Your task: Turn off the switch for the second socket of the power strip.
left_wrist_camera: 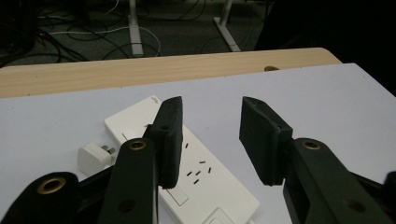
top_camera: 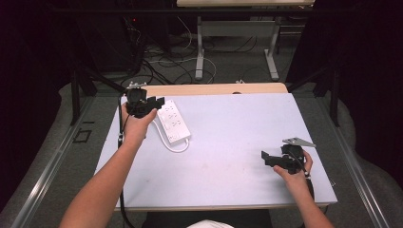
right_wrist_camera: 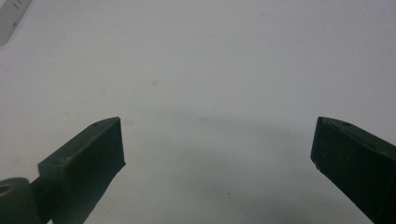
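High view: pale lavender surface (top_camera: 228, 142) fills the middle of the frame, with a bare wooden strip (top_camera: 214, 89) along its far edge; a white power strip (top_camera: 173, 122) lies flat in the upper left part of the surface, long axis running diagonally, its white cord (top_camera: 172, 145) looping off the near end toward frame centre. Left claw (top_camera: 151, 105) sits at upper left of the frame, held in the left hand (top_camera: 134, 127), forearm entering from the bottom left; it is just beside the far left end of the power strip, whether above or touching cannot be told from here. Left gripper view: both black jaws stand moderately apart with nothing between them; the power strip (left_wrist_camera: 205, 184) lies beneath and behind the left-of-frame jaw, socket slots visible between the jaws; a small white plug (left_wrist_camera: 95, 157) sits at the strip's side, lower left of the frame. Right claw (top_camera: 264, 157) is at lower right of the high view, held in the right hand (top_camera: 297, 172), grey three-cornered plate (top_camera: 298, 141) on top, well apart from the power strip, jaws pointing toward frame left. Right gripper view: jaws spread wide, one at lower left and one at lower right of the frame, holding nothing; bare surface (right_wrist_camera: 210, 93) with faint marks between them; a corner of the power strip (right_wrist_camera: 10, 16) at extreme upper left.
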### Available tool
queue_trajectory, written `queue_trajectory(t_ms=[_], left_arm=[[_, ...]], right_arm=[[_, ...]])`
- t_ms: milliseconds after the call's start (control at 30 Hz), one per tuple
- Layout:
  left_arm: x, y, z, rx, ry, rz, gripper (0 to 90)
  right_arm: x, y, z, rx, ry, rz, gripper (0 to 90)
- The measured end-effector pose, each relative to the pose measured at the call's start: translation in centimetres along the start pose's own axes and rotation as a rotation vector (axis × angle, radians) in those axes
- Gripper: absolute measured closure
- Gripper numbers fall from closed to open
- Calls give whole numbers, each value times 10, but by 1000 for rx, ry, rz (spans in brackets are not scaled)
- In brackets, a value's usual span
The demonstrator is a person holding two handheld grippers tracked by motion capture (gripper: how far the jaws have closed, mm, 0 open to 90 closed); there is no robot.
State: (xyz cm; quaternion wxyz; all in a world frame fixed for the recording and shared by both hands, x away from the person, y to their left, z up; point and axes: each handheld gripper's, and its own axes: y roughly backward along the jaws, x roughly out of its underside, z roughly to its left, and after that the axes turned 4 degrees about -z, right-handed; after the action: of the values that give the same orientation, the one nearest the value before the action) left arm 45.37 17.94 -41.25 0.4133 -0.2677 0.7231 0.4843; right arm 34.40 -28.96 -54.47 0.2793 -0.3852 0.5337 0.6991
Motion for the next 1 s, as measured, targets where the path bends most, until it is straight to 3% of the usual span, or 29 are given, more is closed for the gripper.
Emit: queue_trajectory(t_ms=[433,1000], left_arm=[[-1,-20,7,-52,25,24,643],[-2,-40,17,-64,39,64,757]], right_arm=[[1,-1,-1,1,2,2,20],[1,-3,-1,-4,3,5,20]])
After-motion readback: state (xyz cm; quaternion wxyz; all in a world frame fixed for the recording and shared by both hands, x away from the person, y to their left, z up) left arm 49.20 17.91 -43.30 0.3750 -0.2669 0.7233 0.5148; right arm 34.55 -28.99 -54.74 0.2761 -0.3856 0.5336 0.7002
